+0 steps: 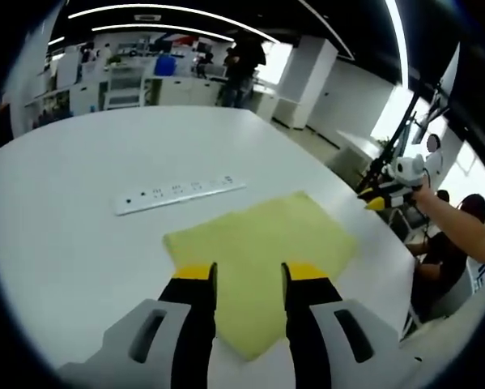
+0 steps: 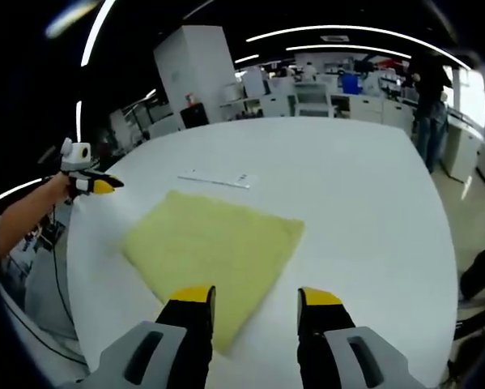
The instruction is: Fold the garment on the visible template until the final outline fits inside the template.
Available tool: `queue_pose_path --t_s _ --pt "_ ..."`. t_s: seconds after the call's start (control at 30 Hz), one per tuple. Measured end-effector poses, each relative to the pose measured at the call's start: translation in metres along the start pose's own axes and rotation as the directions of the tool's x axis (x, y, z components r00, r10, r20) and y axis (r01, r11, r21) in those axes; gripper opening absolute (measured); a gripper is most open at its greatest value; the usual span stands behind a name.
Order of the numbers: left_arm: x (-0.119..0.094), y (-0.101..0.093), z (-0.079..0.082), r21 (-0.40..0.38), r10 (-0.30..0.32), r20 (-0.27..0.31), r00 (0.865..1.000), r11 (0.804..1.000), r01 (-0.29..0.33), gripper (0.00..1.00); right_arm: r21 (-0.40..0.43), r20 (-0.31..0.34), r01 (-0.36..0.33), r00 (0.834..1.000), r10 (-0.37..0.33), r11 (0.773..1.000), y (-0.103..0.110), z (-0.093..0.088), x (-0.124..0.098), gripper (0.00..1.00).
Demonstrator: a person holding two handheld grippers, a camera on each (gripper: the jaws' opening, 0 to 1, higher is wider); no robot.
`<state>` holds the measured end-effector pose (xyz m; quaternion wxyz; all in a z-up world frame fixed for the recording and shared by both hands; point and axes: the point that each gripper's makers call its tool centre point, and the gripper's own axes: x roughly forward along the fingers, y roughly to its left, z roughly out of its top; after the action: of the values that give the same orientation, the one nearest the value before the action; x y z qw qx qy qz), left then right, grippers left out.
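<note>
The yellow garment (image 1: 262,251) lies flat on the white table (image 1: 80,211), one corner pointing at me between my left gripper (image 1: 248,274)'s parted, empty jaws; my right gripper (image 2: 254,298), also spread and empty, sits over its near edge. I judge both equally close.

You have one yellow cloth (image 1: 262,247) on one white table (image 1: 72,219), and one white power strip (image 1: 180,194) at the cloth's 11 o'clock. You hold two grippers: left gripper (image 1: 248,275), right gripper (image 2: 256,298). One person (image 1: 240,58) stands at 12 o'clock.
</note>
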<state>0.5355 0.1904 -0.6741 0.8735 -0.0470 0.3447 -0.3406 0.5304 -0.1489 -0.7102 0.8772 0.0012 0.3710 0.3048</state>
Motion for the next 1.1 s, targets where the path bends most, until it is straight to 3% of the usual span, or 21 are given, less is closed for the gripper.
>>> queue_pose_path --t_s 0.17,0.57,1.1 --pt "0.000 -0.008 -0.015 0.016 -0.018 -0.018 1.000 1.000 0.019 0.27 -0.015 -0.008 -0.021 1.000 0.021 1.000 0.004 -0.010 0.002 0.36" --pt "-0.009 -0.004 -0.046 0.003 -0.007 -0.034 0.999 1.000 0.007 0.24 -0.015 -0.035 -0.045 0.998 0.044 0.999 0.014 -0.037 0.005 0.33" --pt "-0.005 -0.006 -0.096 -0.006 -0.024 -0.092 0.995 1.000 0.023 0.24 -0.025 -0.088 -0.076 0.993 0.073 0.997 0.028 -0.073 0.013 0.27"
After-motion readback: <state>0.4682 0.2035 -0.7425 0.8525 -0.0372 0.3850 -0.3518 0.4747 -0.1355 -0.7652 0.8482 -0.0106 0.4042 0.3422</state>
